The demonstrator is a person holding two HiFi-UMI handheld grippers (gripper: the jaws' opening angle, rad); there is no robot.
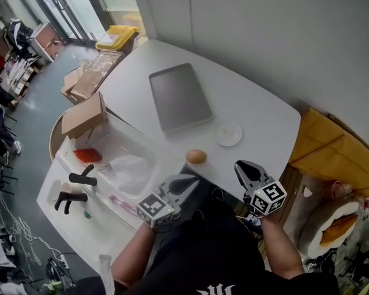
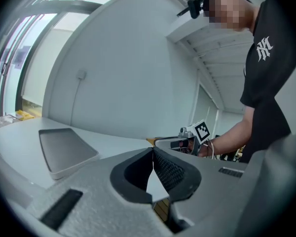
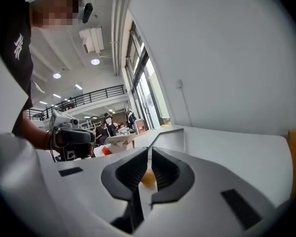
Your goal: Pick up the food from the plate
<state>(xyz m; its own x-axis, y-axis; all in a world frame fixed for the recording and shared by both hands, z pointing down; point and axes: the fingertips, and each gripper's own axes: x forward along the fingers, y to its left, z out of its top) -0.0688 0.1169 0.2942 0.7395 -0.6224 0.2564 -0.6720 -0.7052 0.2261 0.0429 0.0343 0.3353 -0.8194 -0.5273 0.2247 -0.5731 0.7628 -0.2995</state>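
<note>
A brown, egg-shaped piece of food (image 1: 196, 157) lies on the white table (image 1: 258, 103), left of and nearer than a small empty round plate (image 1: 229, 134). My left gripper (image 1: 194, 179) hovers at the table's front edge just below the food, its jaw tips touching with nothing between them (image 2: 152, 151). My right gripper (image 1: 243, 165) sits right of the food and apart from it, also shut and empty (image 3: 150, 149). In the right gripper view the food (image 3: 148, 177) shows as an orange patch through the gap behind the jaws.
A flat grey tray (image 1: 179, 97) lies mid-table beyond the plate. A lower white counter at left holds a plastic bag (image 1: 130, 171), a red object (image 1: 87, 155) and black handles (image 1: 80, 179). Cardboard boxes (image 1: 84, 117) stand behind it. Orange board (image 1: 323, 143) lies past the table's right edge.
</note>
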